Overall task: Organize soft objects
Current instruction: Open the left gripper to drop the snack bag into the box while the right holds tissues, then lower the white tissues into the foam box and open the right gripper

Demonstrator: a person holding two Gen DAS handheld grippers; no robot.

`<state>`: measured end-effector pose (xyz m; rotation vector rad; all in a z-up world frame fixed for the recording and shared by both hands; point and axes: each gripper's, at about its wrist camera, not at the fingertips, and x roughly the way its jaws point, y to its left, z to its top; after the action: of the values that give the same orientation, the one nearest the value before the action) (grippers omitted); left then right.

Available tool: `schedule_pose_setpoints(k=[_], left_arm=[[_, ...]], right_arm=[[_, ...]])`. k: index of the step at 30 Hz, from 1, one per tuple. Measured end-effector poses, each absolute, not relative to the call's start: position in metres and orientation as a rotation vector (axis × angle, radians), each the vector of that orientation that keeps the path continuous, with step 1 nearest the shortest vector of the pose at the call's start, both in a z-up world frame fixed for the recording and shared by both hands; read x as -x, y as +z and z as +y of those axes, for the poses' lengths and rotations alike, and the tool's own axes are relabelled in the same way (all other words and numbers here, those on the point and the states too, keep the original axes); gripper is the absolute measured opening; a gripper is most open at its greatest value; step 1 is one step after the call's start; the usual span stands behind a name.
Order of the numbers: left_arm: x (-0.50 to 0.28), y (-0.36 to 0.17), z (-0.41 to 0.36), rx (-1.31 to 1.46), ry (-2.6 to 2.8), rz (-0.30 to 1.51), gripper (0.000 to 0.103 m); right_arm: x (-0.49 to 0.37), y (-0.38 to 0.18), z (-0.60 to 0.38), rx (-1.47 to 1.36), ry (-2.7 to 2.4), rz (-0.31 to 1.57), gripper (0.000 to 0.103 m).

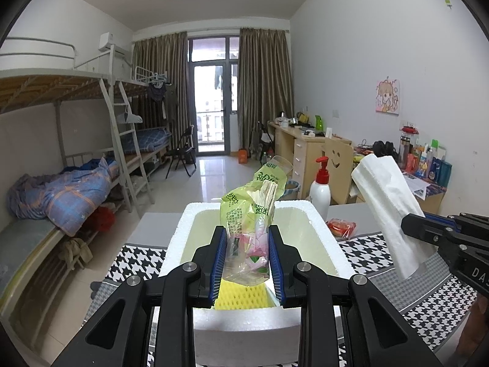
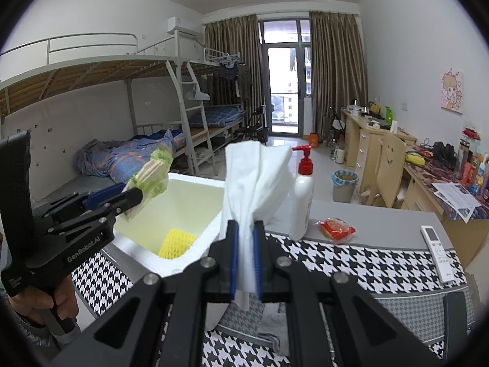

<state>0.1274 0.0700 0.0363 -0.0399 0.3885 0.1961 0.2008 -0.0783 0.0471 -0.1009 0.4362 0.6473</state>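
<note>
Over one foam box (image 1: 308, 232) | left gripper (image 1: 247, 263) clamps bag (image 1: 244, 214) | right gripper (image 2: 244, 260) clamps tissues (image 2: 256, 177) (one each)

White foam box (image 1: 305, 223), pale cream inside, yellow mesh sleeve (image 1: 241, 298) at 6 o'clock. Green-and-clear printed bag (image 1: 244, 214), pink print low down. White tissue (image 2: 256, 177). Black-and-white houndstooth cloth (image 2: 366, 263). White pump bottle (image 2: 301, 202), red pump at 12 o'clock. Red packet (image 2: 336, 227).
</note>
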Motion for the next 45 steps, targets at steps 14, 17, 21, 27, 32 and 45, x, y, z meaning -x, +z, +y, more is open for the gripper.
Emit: schedule_pose_setpoints(k=[14,17,21,27,32,45], left_arm=[[-0.125,0.033,0.075,0.056,0.188,0.377,0.094],[-0.122,0.036,0.078,0.055,0.198,0.365,0.094],[-0.117,0.039,0.083,0.073,0.223,0.341,0.102],[-0.106,0.043,0.09,0.07,0.253,0.317,0.102],[-0.097,0.044,0.097,0.074,0.275,0.305,0.102],[-0.078,0.042,0.107,0.072,0.359,0.277,0.102]], right_arm=[[-0.204,0.047,-0.078,0.083,0.614,0.443,0.012],[-0.203,0.048,-0.076,0.086,0.612,0.442,0.012],[-0.202,0.05,-0.074,0.086,0.613,0.443,0.012],[-0.201,0.055,-0.068,0.086,0.626,0.43,0.012],[-0.2,0.059,-0.058,0.094,0.644,0.426,0.012],[-0.205,0.06,-0.03,0.116,0.71,0.449,0.012]])
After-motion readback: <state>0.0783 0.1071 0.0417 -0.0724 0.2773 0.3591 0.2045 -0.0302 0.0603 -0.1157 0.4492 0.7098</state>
